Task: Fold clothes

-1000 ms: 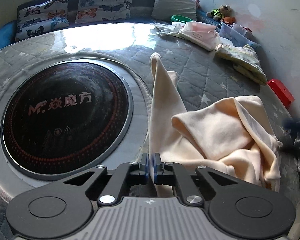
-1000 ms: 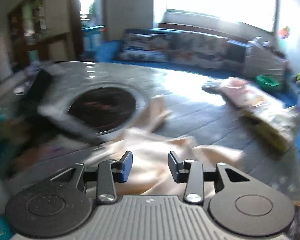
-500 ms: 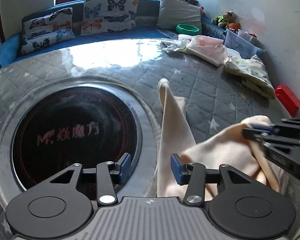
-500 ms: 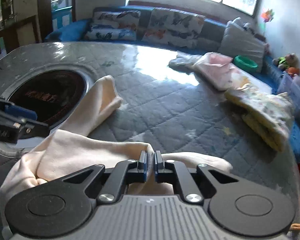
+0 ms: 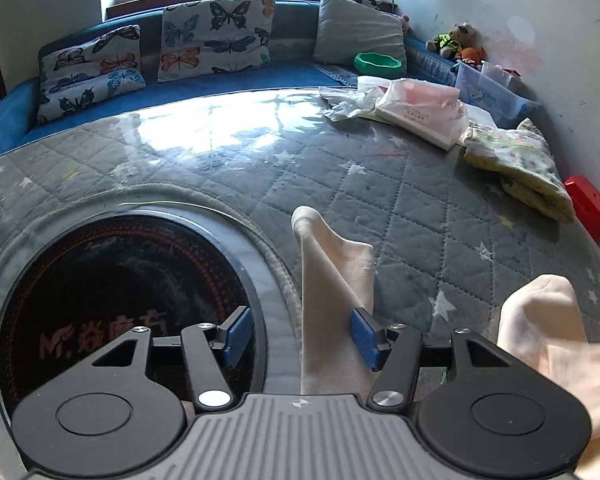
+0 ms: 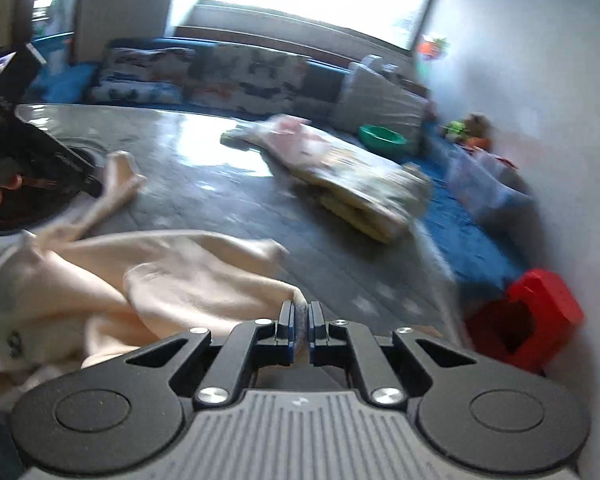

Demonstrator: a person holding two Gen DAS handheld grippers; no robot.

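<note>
A cream garment [image 5: 332,300] lies on the grey quilted table [image 5: 420,216]. One long strip of it runs forward between the open jaws of my left gripper [image 5: 300,334], with no grip on it. A bunched part [image 5: 548,328] is lifted at the right. In the blurred right wrist view my right gripper [image 6: 299,326] is shut on an edge of the cream garment [image 6: 172,280], which trails off to the left. The left gripper [image 6: 28,152] shows at the far left there.
A round black induction plate [image 5: 112,304] is set in the table at the left. A folded floral cloth [image 5: 516,164], a pink-white bag [image 5: 420,108] and a red box [image 5: 588,204] sit at the right. Butterfly cushions [image 5: 216,36] line the sofa behind.
My left gripper opened and let go of the garment strip. My right gripper closed on the garment's edge and is pulling it to the right; the bunched part has shifted right.
</note>
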